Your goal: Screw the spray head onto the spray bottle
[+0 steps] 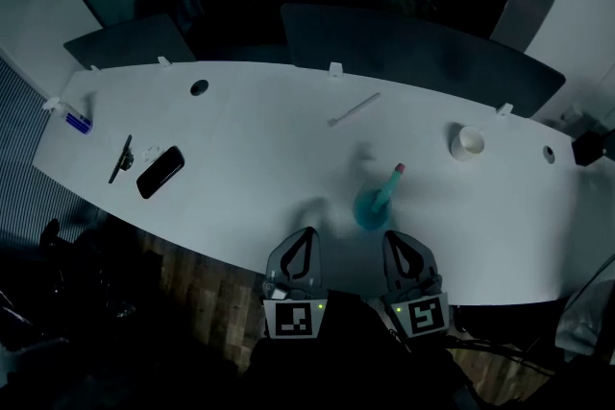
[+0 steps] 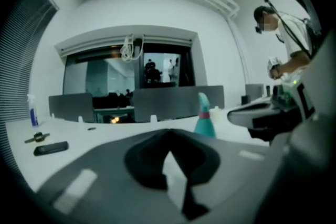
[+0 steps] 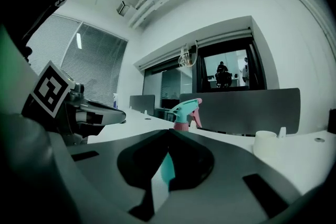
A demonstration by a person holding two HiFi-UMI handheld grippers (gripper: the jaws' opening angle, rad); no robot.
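1. Since the spray head point(image 3: 185, 107) sits on top of the spray bottle point(image 1: 373, 206) with its pink collar down on the neck, the screwing looks to me finished. Whether the thread is turned fully tight cannot be told from these views.
2. The left tongs point(image 1: 304, 233) are closed tip to tip with nothing between them, and the right tongs point(image 1: 396, 235) are the same. Both hang at the near edge of the white surface point(image 1: 250, 139), just short of the bottle and not touching it.
3. The bottle stands upright and free on the surface near its front edge. It is ahead of the two tongs and between them, a little nearer the right one. In the right gripper view its teal body shows through the window below the closed tips, beyond them rather than held.
4. The bottle has a teal body, broad at the base and narrowing toward the neck. Above the pink collar is a teal head with a pink trigger and a pink nozzle tip. The head looks level on the neck, not cocked to one side.
5. As I judge it, little or nothing of the task is left beyond perhaps checking the fit. A white cup point(image 1: 468, 142) and a thin white stick point(image 1: 354, 108) rest farther back, well apart from the bottle, and a dark phone point(image 1: 160, 171) lies far to the left. None of them seems to play a part.
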